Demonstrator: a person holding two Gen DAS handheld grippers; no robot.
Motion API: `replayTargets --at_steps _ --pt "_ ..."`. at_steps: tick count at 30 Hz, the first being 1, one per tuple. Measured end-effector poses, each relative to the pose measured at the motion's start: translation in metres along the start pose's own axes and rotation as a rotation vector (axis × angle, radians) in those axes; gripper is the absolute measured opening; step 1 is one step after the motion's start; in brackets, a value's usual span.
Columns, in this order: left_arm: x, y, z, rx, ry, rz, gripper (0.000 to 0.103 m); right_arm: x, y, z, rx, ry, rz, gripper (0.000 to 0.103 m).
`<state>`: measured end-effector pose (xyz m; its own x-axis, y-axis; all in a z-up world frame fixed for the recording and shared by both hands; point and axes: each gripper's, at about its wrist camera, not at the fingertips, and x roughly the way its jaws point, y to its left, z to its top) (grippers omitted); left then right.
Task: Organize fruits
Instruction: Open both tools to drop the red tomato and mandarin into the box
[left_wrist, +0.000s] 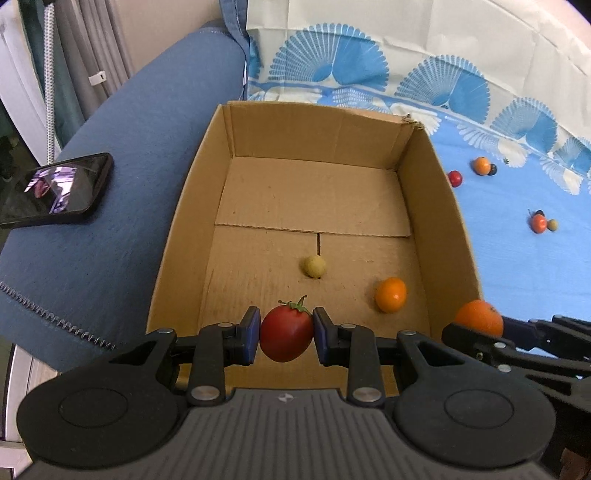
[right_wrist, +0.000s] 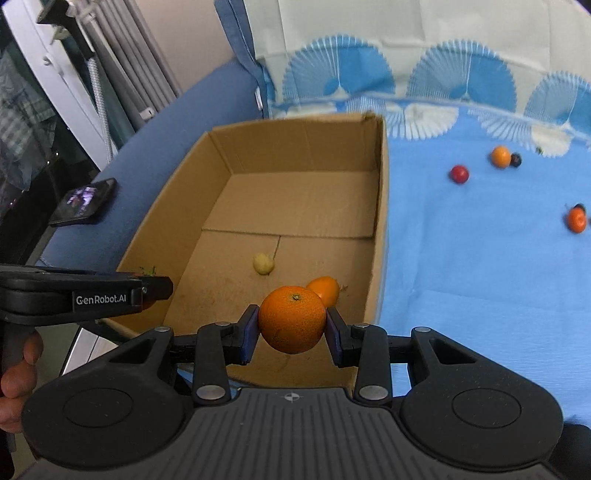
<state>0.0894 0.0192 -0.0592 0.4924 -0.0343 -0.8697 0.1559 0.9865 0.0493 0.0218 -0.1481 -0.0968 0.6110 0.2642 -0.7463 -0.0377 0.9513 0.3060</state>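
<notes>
Left gripper pinches a red tomato, green stem up, over the near end of the cardboard box; the box's near wall is hidden behind the rig. Right gripper clamps a dimpled orange just inside the box's right wall, partly covering a smaller orange fruit on the floor. A pale yellow fruit lies mid-box; the far half is bare. Beyond, approx. five small fruits dot the blue cloth, some too small to ID. Phone on blue cushion, left.
</notes>
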Motion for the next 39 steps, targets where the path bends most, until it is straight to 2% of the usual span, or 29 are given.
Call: replayTargets --at_steps 5,19,28,29,30,32,33,35,39 --pt "0.024 -0.001 0.013 -0.003 0.027 0.015 0.034 0.024 -0.006 0.008 0.01 0.042 0.007 0.039" --pt "0.082 0.006 0.027 0.006 0.097 0.053 0.034 0.068 -0.008 0.023 -0.028 0.085 -0.005 0.04" --pt "0.102 0.014 0.03 0.001 0.115 0.055 0.036 0.081 0.0 0.028 -0.126 0.056 -0.039 0.04" --pt "0.102 0.014 0.03 0.001 0.109 0.049 0.052 0.082 0.0 0.029 -0.133 0.05 -0.043 0.04" --pt "0.1 0.014 0.03 0.002 0.098 0.044 0.078 0.083 -0.001 0.03 -0.141 0.047 -0.051 0.041" --pt "0.091 0.014 0.031 -0.005 0.045 0.06 0.102 0.08 -0.001 0.03 -0.157 0.025 -0.06 0.058" --pt "0.086 0.014 0.031 -0.005 0.021 0.066 0.103 0.078 -0.001 0.03 -0.162 0.012 -0.06 0.062" --pt "0.08 0.013 0.033 0.009 0.009 0.06 0.103 0.071 0.001 0.03 -0.183 -0.008 -0.054 0.08" --pt "0.073 0.013 0.031 -0.006 0.05 0.048 0.103 0.051 0.004 0.025 -0.198 -0.043 -0.068 0.087"
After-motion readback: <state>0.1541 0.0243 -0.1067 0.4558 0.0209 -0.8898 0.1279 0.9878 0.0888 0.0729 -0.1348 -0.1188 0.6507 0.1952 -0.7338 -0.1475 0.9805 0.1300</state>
